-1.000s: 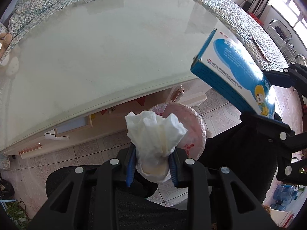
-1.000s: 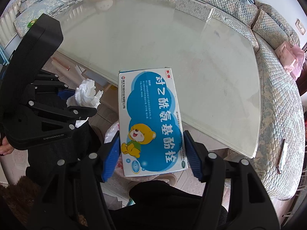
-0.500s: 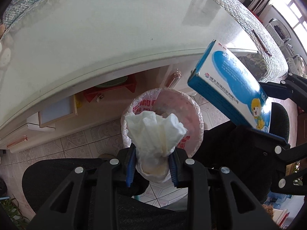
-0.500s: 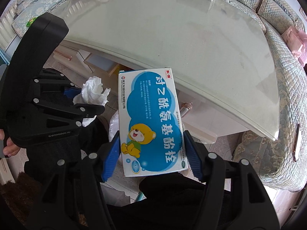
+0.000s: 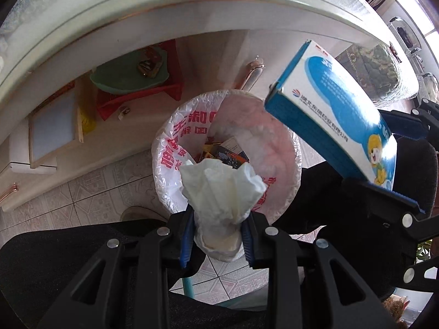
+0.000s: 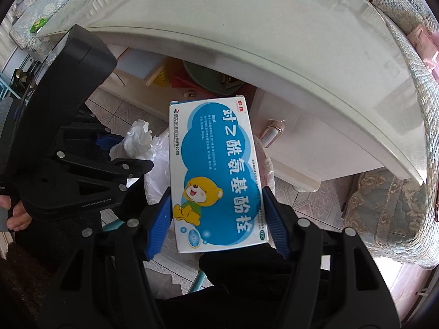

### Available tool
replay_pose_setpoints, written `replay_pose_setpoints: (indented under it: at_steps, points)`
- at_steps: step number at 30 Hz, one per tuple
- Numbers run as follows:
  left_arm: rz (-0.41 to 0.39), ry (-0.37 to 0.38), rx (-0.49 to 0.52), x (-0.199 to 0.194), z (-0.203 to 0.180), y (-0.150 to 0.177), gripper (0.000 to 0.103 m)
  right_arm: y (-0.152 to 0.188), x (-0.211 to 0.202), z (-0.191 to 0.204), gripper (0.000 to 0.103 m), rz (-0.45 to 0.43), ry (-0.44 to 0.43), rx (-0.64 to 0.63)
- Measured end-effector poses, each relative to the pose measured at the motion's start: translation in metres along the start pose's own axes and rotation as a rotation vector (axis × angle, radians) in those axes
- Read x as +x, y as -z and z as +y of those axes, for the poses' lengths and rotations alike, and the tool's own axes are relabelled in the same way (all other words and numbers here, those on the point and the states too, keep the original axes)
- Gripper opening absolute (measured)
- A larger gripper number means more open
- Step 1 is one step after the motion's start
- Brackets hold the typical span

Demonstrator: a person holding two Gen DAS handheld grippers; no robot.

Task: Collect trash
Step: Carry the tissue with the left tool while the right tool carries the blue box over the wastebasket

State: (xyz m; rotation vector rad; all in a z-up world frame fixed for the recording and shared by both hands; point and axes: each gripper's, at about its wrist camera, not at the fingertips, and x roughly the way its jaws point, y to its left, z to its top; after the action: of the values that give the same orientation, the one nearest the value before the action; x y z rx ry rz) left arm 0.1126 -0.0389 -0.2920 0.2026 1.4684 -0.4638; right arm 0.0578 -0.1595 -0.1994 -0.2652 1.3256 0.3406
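Clamping a crumpled tissue (image 5: 222, 192) in the left gripper (image 5: 216, 235) above the bin (image 5: 285, 153), and a blue box (image 6: 215, 172) in the right gripper (image 6: 216, 219).

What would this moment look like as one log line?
left fingers: shut on crumpled tissue | right fingers: shut on blue medicine box | both above lined trash bin

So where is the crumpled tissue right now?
In the left wrist view the tissue is pinched in the left tongs, directly above the lined bin.
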Motion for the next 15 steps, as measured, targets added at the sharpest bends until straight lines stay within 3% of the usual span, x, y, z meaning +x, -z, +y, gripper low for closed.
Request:
replay_pose_setpoints:
  at_steps: [15]
  points:
    - [0.149, 0.049, -0.047, 0.073, 0.006, -0.011, 0.029, -0.005, 0.071, -0.013, 0.062, 0.101, -0.035, 0.060]
